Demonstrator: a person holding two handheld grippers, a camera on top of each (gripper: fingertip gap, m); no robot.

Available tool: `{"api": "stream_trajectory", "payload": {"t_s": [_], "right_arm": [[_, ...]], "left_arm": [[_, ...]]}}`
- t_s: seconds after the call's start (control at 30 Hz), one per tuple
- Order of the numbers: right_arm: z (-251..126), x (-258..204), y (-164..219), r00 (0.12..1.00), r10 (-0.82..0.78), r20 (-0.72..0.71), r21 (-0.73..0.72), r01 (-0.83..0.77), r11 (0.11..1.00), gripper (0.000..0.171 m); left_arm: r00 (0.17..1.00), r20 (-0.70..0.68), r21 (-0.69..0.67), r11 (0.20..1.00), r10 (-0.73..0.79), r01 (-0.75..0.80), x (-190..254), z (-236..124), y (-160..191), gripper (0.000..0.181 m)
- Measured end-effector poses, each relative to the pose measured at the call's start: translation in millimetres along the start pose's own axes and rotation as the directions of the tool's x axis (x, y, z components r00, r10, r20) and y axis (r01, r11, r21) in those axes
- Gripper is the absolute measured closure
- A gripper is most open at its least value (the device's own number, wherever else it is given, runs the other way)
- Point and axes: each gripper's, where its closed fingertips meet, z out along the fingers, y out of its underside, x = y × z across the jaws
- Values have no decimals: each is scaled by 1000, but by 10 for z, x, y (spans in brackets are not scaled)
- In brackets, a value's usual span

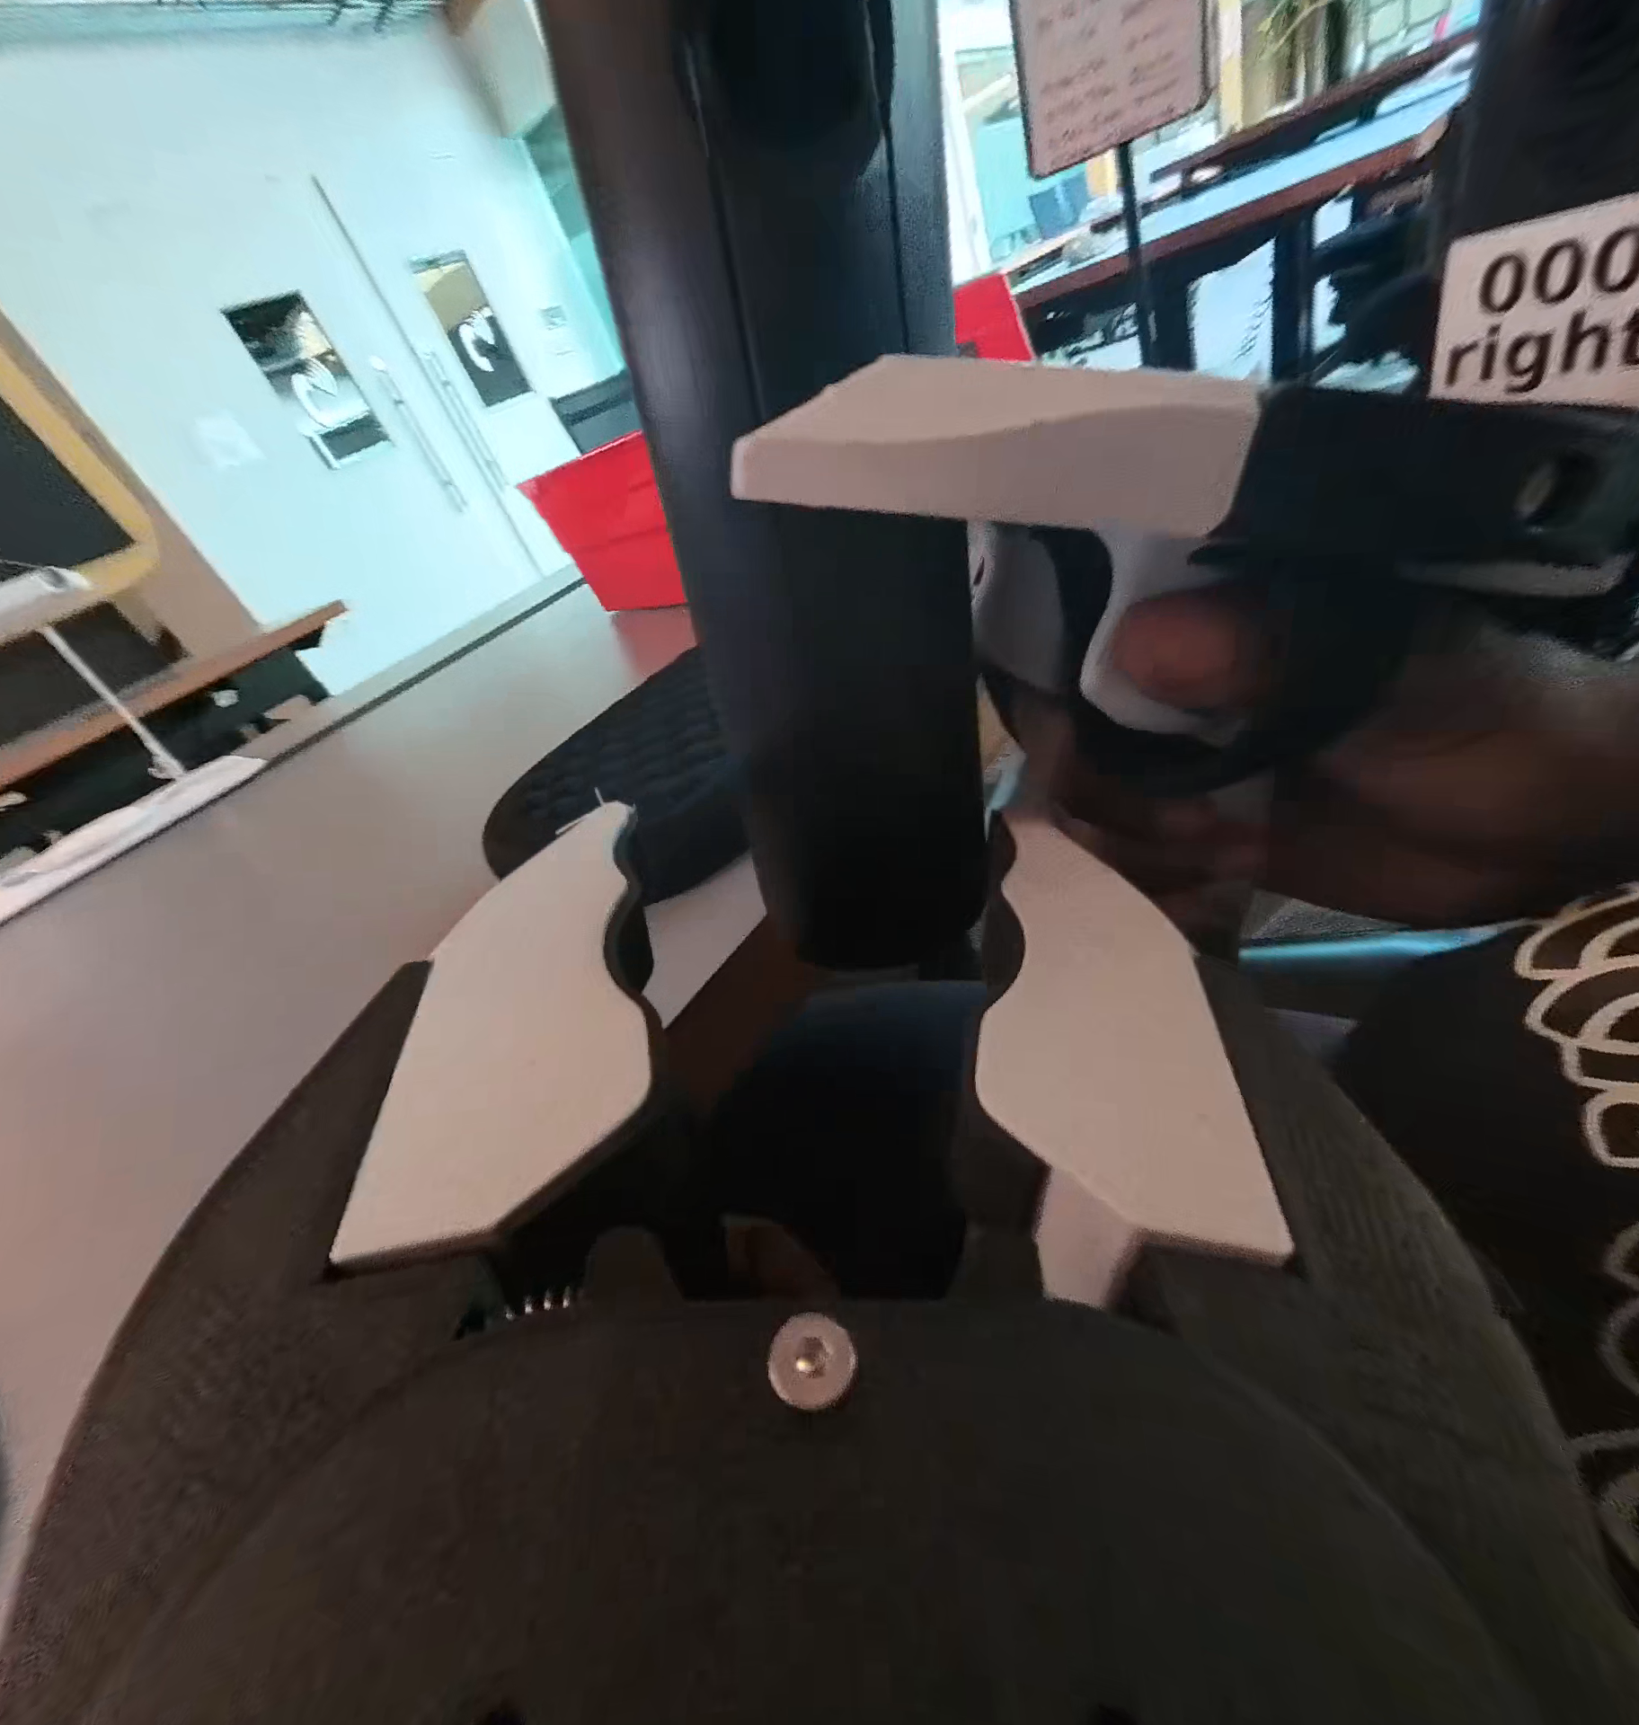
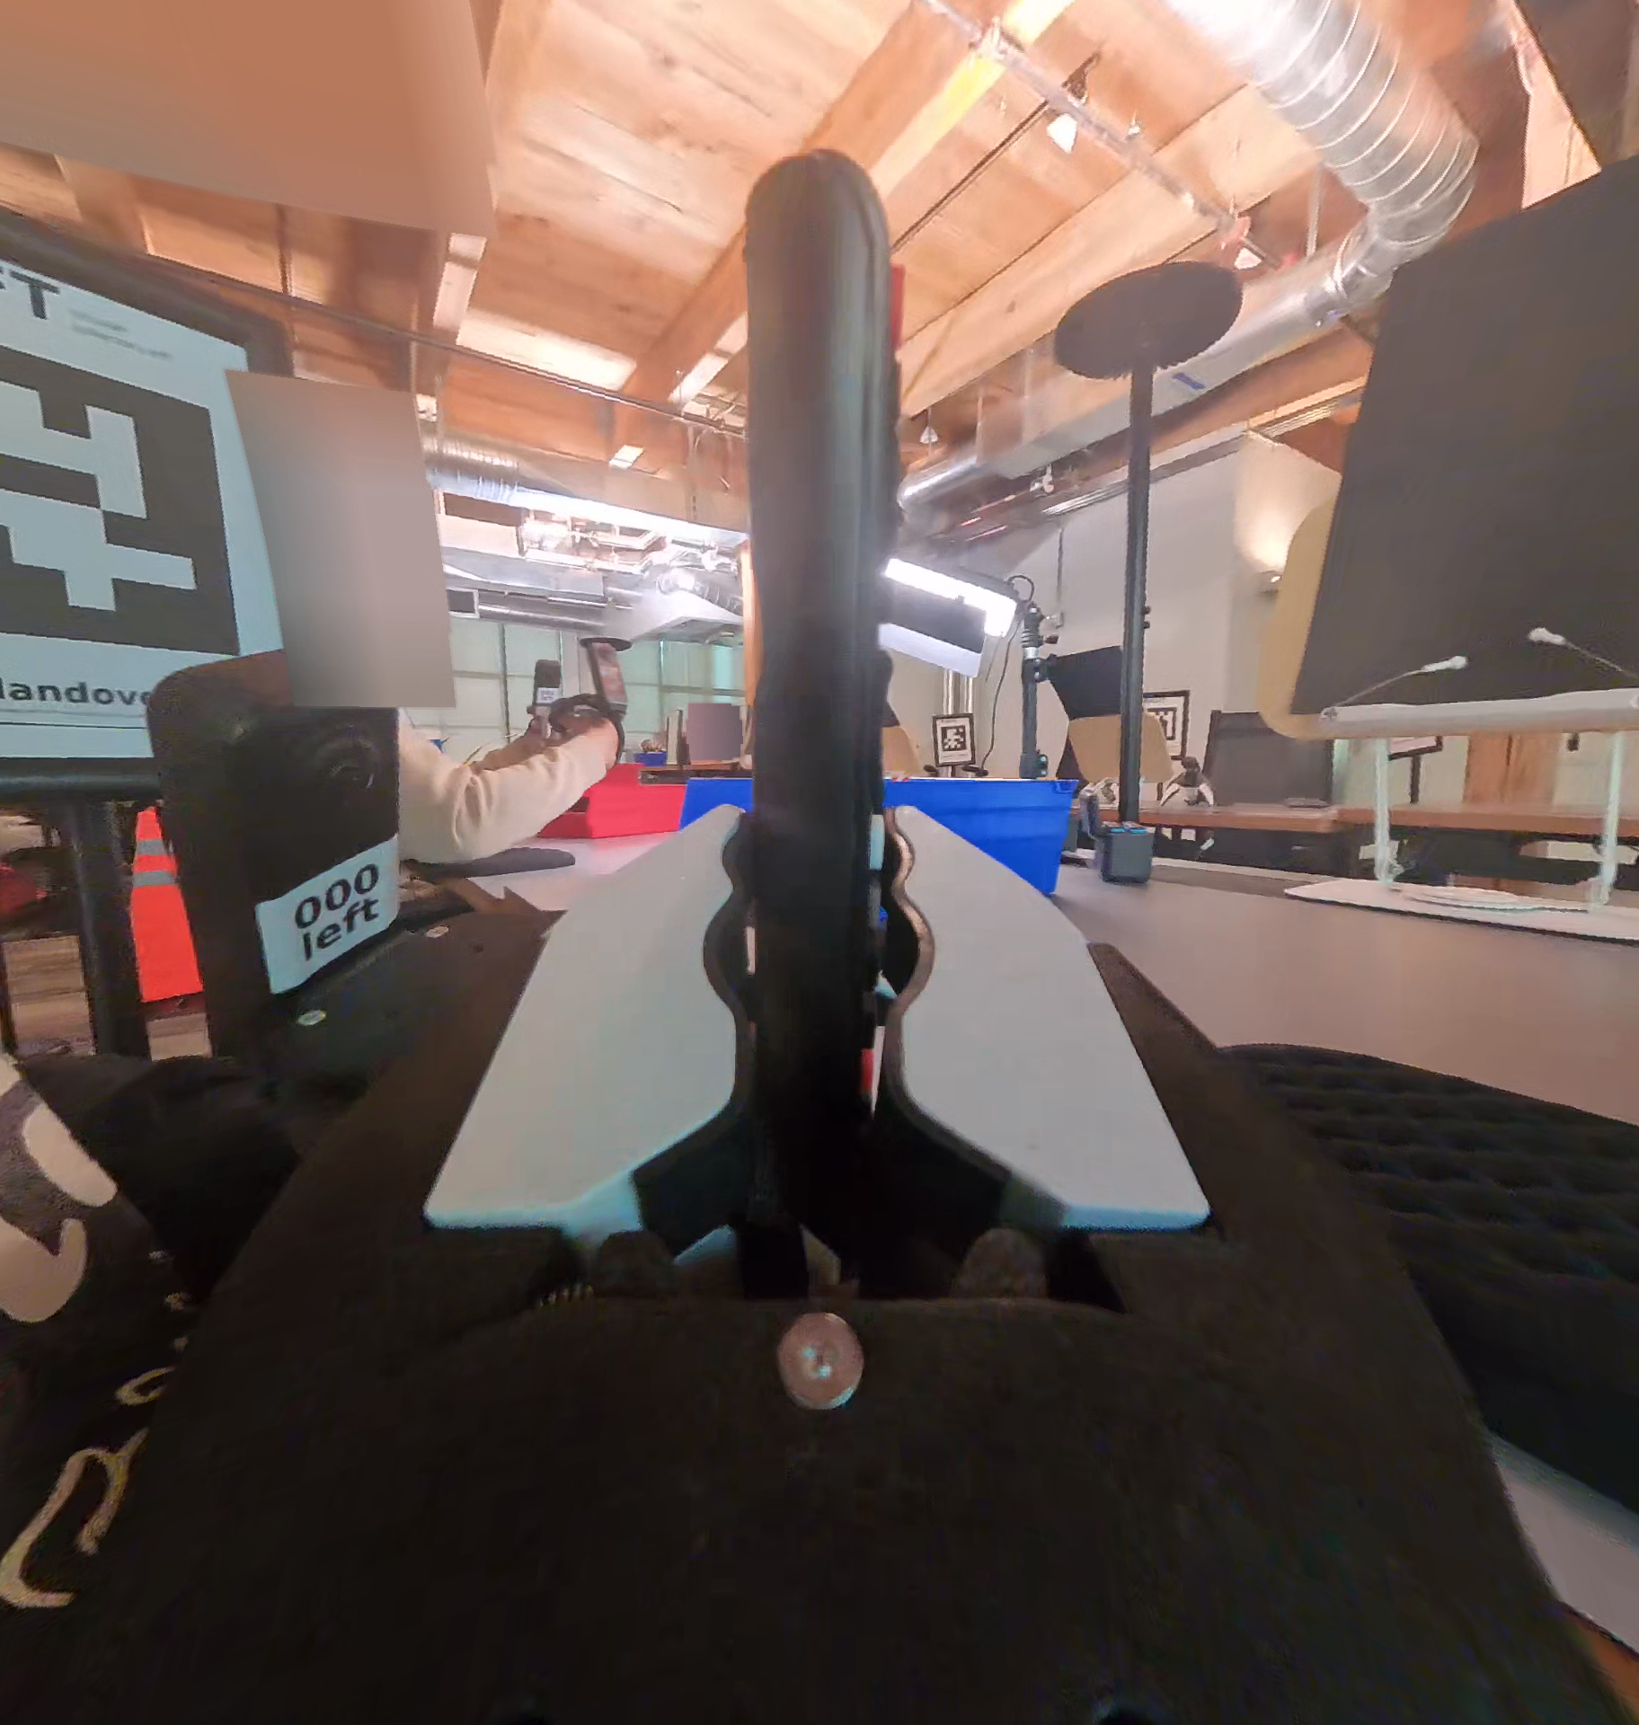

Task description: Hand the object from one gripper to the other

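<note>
Right wrist view first: we see the right gripper clamped on a long black object, its two pale fingers pressing both sides of it. The object stands upright between them and rises high toward the wooden ceiling; a little red shows along its right edge. In the left wrist view the right gripper comes in from the right, lying on its side, with one pale finger across the black object and a hand holding its handle.

The left gripper has its fingers apart. The lower end of the object hangs between them; the left finger is clearly away from it, the right one is just beside it, and we cannot tell if it touches. In the right wrist view the left gripper's dark body stands low at the left.

Below is a grey-brown table with a black textured mat on it. Farther off are a red bin, a blue bin, a monitor on a white stand, an orange cone, and a person's light sleeve.

Each gripper carries a white label with writing, and a board with a black-and-white marker stands at the left.
</note>
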Motion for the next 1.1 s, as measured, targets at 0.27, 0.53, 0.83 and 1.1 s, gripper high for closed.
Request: {"api": "stream_trajectory", "payload": {"t_s": [0.27, 0.53, 0.83, 1.1], "right_arm": [[2, -20, 12, 988, 149, 45, 25, -150, 988, 146], [8, -30, 55, 988, 145, 60, -39, -143, 989, 146], [-67, -227, -220, 923, 192, 334, -25, -195, 980, 117], [-226, -550, -310, 666, 448, 597, -194, -421, 886, 99]], "left_arm": [[988, 46, -31, 989, 146, -145, -2, 2, 36, 119], [989, 37, -38, 989, 143, -142, -31, -8, 56, 130], [900, -414, 108, 975, -135, 196, 370, -177, -246, 131], [641, -709, 13, 904, -293, 427, 663, -388, -389, 134]]}}
